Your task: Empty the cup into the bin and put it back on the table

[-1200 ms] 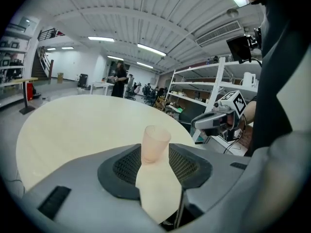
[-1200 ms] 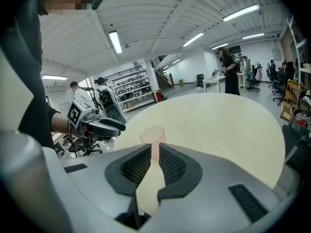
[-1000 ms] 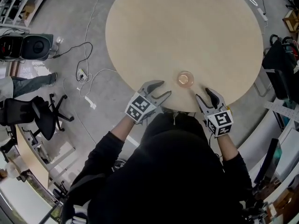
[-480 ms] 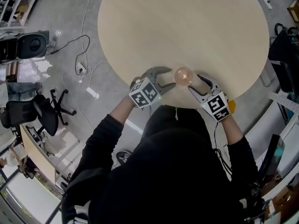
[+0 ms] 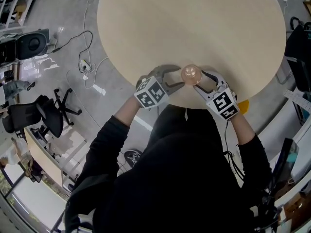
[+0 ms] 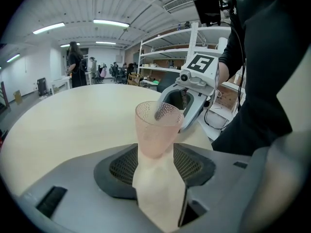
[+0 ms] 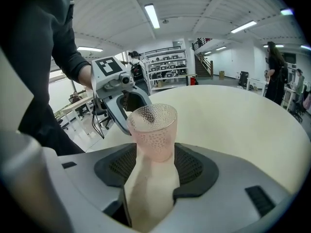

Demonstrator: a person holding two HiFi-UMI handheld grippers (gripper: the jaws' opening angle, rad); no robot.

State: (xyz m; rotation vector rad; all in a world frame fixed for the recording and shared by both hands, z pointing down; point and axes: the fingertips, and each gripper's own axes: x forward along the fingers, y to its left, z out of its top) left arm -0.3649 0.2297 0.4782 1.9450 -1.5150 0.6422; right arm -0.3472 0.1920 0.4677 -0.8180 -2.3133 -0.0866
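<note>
pink cup [image 5: 191, 74] upright on the round table [image 5: 194, 23], directly between left gripper [image 5: 178, 77] and right gripper [image 5: 199, 81]; both pairs of jaws, just opened wide, face the cup at their mouths without pressing it.

You stand in an open lab workshop, bare grey concrete floor [image 5: 63, 13], loose black and white cables [image 5: 91, 41] trailing across it, black swivel office chair [image 5: 46, 120] to your left, white metal shelving racks [image 6: 167, 34] loaded with equipment, long fluorescent ceiling lights [image 6: 111, 22] overhead.
</note>
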